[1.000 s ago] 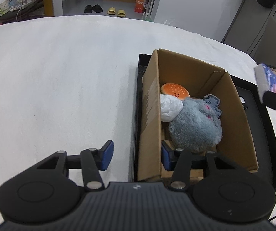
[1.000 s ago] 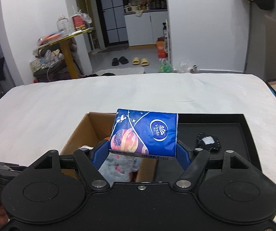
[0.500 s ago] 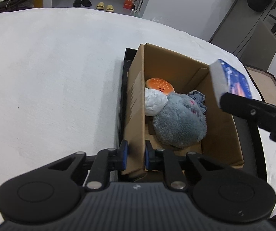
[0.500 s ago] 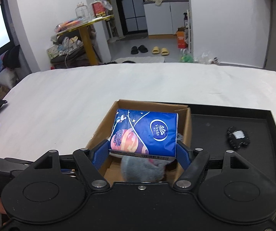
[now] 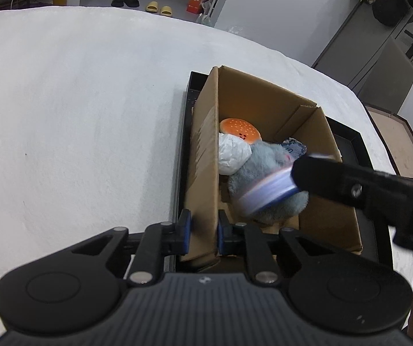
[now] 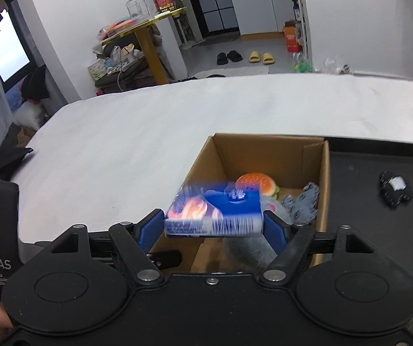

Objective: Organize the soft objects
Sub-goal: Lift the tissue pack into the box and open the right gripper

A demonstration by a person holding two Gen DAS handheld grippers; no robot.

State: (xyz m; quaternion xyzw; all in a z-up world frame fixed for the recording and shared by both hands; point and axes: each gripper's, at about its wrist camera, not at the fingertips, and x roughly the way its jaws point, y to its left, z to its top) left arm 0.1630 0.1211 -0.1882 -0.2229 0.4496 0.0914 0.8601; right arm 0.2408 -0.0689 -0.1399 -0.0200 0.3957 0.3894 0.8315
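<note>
Spreading wide and white under everything, the surface (image 5: 76,115), with the black tray (image 6: 379,173) on it and the cardboard box (image 5: 316,132) standing open inside that tray. Pinned at the near left wall by the left tongs (image 5: 203,232), pressed together on the cardboard, one pad outside and one inside, good and steady. Filling the box floor, a grey plush (image 5: 267,167), then a white bundle (image 5: 232,155) against the left wall, then a small burger toy (image 5: 239,128) tucked at the back. Hovering just over the plush, the blue tissue pack (image 6: 215,210), blurred, sitting between the right tongs (image 6: 215,229) whose jaws are opening now, pads looking barely off its ends or just leaving them; hard to call through the blur. Best played, by this judgement, as a low release: pack level, centred over the plush rather than the rim, jaws spread fully before any lift so neither pad drags it back out. Worth holding that left clamp firm so the box cannot skate on the tray. Off to the right on the tray, a small black-and-white item (image 6: 395,187), too small to identify, well apart from the box.
</note>
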